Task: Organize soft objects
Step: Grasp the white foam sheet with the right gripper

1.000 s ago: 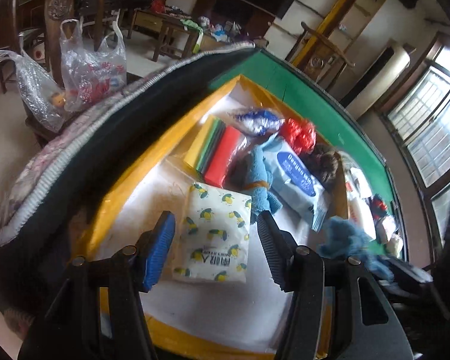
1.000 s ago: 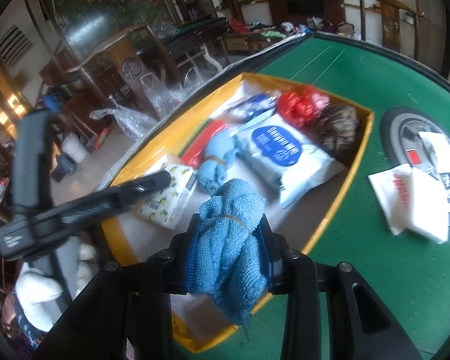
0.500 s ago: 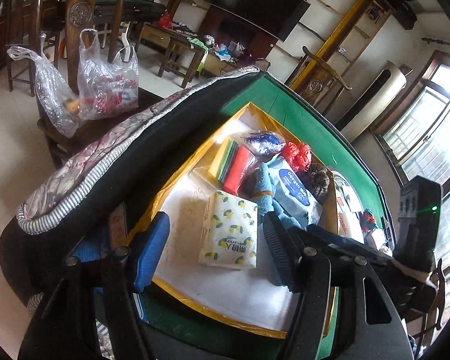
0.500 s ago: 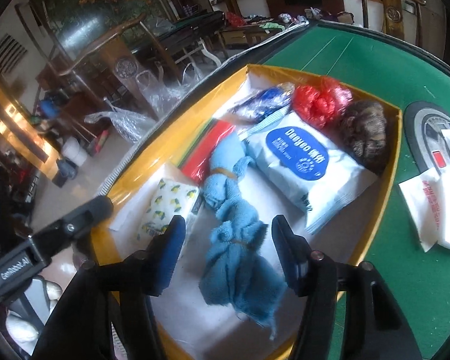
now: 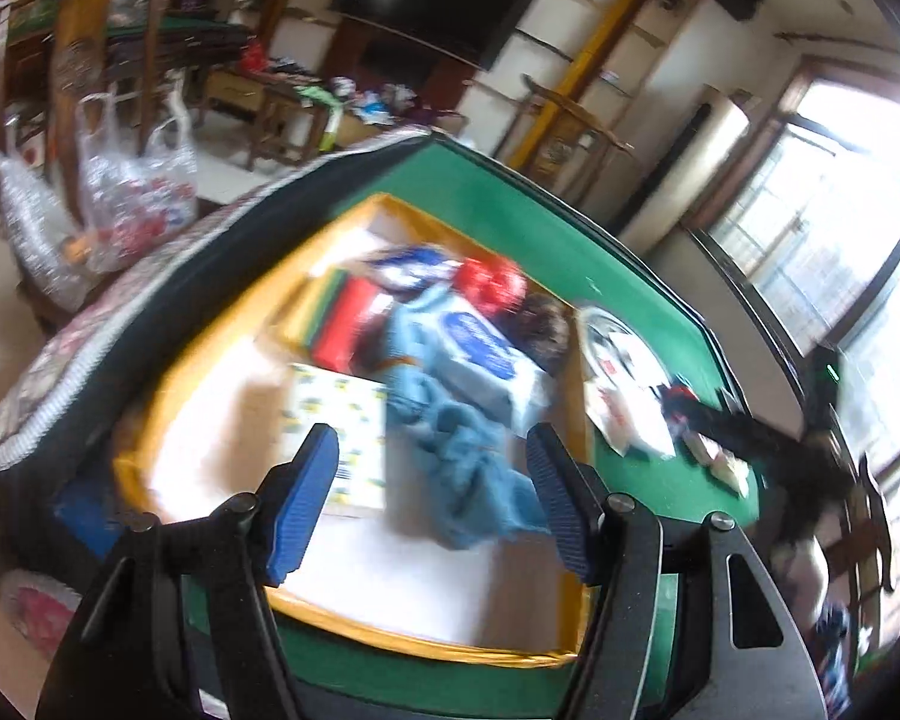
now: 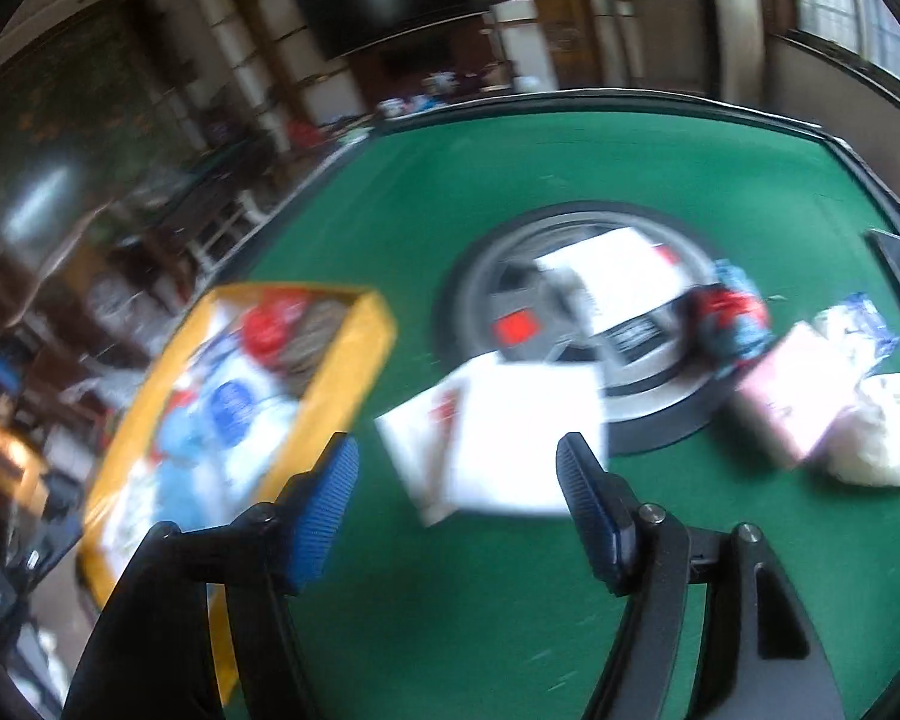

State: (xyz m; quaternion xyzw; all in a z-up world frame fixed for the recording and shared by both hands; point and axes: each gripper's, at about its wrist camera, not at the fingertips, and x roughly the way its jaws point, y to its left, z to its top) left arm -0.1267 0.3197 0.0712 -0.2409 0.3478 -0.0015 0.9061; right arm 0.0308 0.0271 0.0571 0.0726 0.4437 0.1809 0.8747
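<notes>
Green felt covers the worktop (image 6: 450, 600), and on it a yellow-rimmed tray (image 5: 168, 372) is seen – the landmark for everything else. Inside the tray, a blue towel bundle (image 5: 468, 474) lies loose near the middle, with a lemon-print tissue pack (image 5: 342, 414) just beside it towards the tray's left rim and a blue-labelled wipes pack (image 5: 486, 360) touching it on the far side. A red bundle (image 5: 492, 282) and a dark fuzzy lump (image 5: 546, 330) are kept at the tray's far end.

The left claw (image 5: 429, 504) is held above the tray's near end with its blue pads apart; nothing is gripped. The right claw (image 6: 456, 510) is seen off to the tray's right over bare felt – its jaws have just been opening, and nothing is between them. A white folded packet (image 6: 510, 450) lies just right of the tray, in front of this claw. Further right of the tray, a pink pack (image 6: 792, 402) and a white soft lump (image 6: 888, 438) are blurred.
</notes>
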